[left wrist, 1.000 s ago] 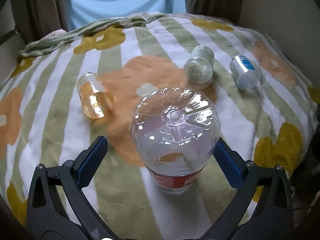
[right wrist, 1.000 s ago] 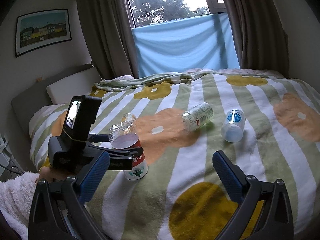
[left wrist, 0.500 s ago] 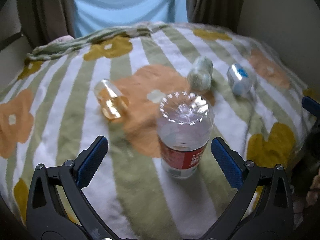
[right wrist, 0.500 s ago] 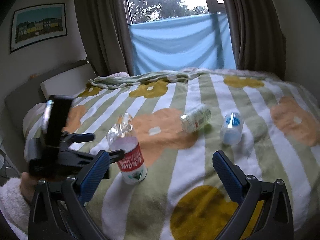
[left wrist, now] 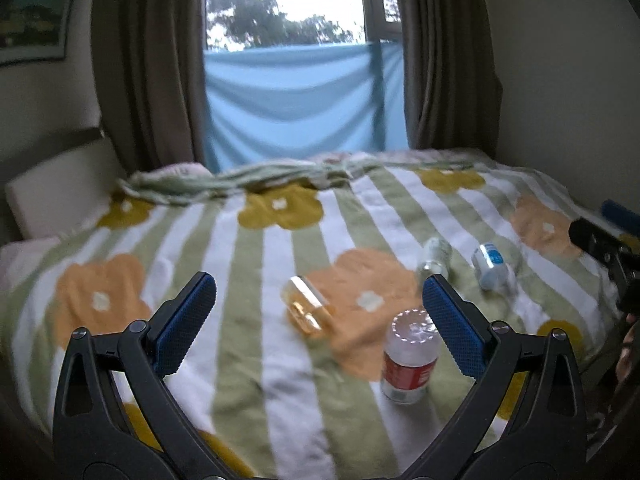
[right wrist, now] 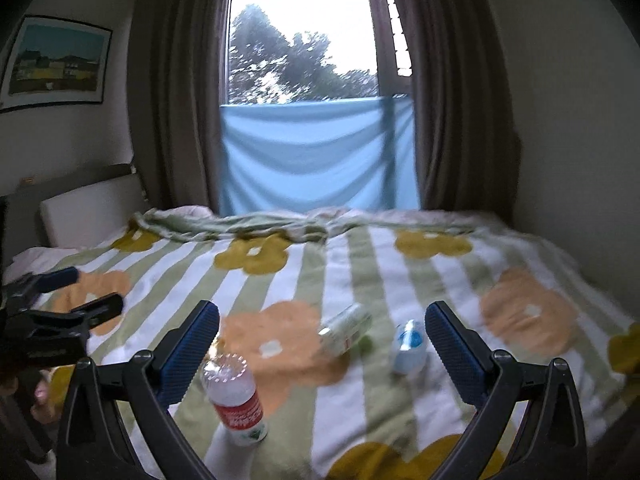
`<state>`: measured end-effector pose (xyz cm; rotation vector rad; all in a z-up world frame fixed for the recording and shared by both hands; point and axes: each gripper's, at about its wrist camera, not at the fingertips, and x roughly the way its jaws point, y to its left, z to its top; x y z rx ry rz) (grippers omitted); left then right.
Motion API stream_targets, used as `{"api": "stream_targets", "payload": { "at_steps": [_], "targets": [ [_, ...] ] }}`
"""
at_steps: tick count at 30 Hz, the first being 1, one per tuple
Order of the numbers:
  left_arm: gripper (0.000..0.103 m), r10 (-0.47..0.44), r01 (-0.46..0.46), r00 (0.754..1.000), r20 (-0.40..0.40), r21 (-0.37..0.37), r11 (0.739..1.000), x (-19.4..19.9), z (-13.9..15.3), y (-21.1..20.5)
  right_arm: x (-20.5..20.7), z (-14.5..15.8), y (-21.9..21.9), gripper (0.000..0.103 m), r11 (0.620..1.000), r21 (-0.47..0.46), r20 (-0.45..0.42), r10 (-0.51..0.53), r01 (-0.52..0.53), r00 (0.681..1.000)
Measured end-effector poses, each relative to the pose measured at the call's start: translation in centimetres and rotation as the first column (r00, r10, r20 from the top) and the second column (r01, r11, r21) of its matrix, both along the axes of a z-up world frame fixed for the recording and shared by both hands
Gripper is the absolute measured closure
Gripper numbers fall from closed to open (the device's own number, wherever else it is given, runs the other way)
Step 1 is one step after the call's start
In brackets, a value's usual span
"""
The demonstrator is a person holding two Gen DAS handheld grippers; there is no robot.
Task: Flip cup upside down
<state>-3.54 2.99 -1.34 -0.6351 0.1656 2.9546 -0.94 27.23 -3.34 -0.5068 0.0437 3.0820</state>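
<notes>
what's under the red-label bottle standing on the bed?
The red-label bottle stands inverted, base up, on the striped flower blanket. Its lower end is blurred, so any cap can't be seen.

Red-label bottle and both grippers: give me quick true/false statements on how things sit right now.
1. The red-label bottle stands base-up on the blanket. True.
2. The left gripper is clamped on that bottle. False: it is open and empty, with the bottle apart from its fingers.
3. The amber cup stands upright. False: it lies on its side.
4. The right gripper is open and holds nothing. True.
5. The blue-capped container lies on the blanket beside a clear bottle. True.
</notes>
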Motion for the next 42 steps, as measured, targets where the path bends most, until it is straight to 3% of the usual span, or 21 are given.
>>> {"api": "stream_targets", "payload": {
  "at_steps": [8, 29, 42],
  "targets": [
    [0.0, 0.027, -0.025, 0.999, -0.026, 0.056, 0.998, 2.3, -1.0, -1.6, 1.2, -0.8, -2.1, 0.0, 0.994, 0.086, -0.02, -0.073, 0.074, 0.997],
    [0.0, 0.029, -0.024, 0.998, -0.057, 0.087, 0.996, 3.1, -1.0, -2.5, 1.4, -0.8, -2.7, 0.0, 0.996, 0.058, -0.02, -0.071, 0.073, 0.997],
    [0.0, 0.018, -0.013, 0.997, -0.077, 0.057, 0.998, 3.3, -0.9, -1.5, 1.4, -1.0, -2.2, 0.0, 0.996, 0.038, -0.015, -0.085, 0.086, 0.996]
  ]
}}
